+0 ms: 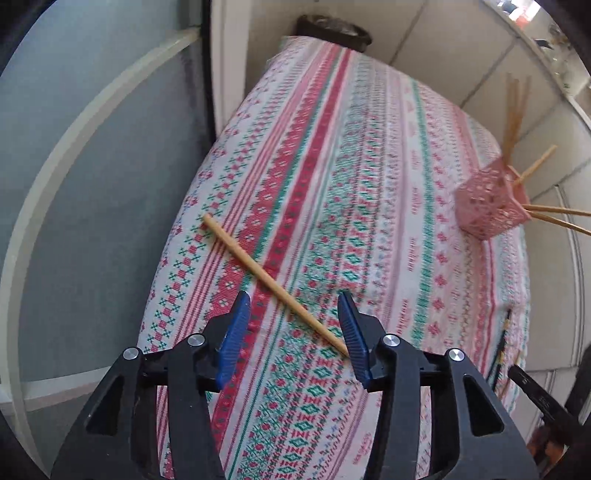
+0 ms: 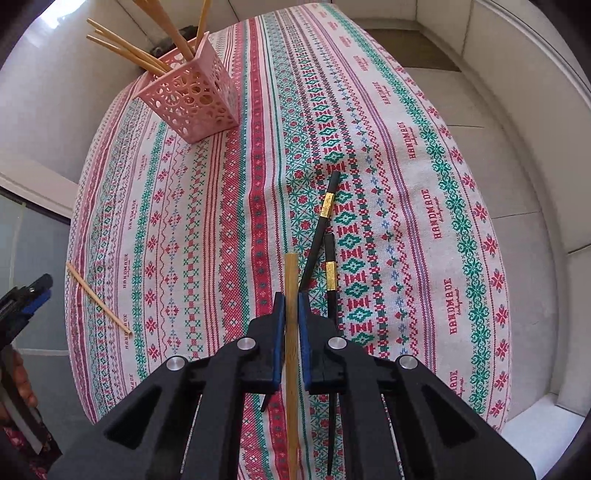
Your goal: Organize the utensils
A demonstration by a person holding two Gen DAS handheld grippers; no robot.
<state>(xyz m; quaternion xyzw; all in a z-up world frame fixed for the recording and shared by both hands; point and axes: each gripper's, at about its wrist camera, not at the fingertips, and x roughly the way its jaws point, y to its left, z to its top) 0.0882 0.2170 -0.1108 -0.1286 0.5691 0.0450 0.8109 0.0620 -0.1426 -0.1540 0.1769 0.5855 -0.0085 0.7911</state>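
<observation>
A light wooden chopstick lies slantwise on the patterned tablecloth. My left gripper hangs open over its near end, with the stick between the blue pads but not pressed. The same stick shows at the cloth's left edge in the right wrist view, beside the left gripper. My right gripper is shut on another wooden chopstick, which runs straight along the fingers. Two black chopsticks with gold bands lie just right of it. A pink perforated holder stands at the far left with several wooden chopsticks in it.
The pink holder sits near the cloth's right edge in the left wrist view. A dark bin stands beyond the far end of the table. White cabinets and pale floor surround the table, and a glass panel is on the left.
</observation>
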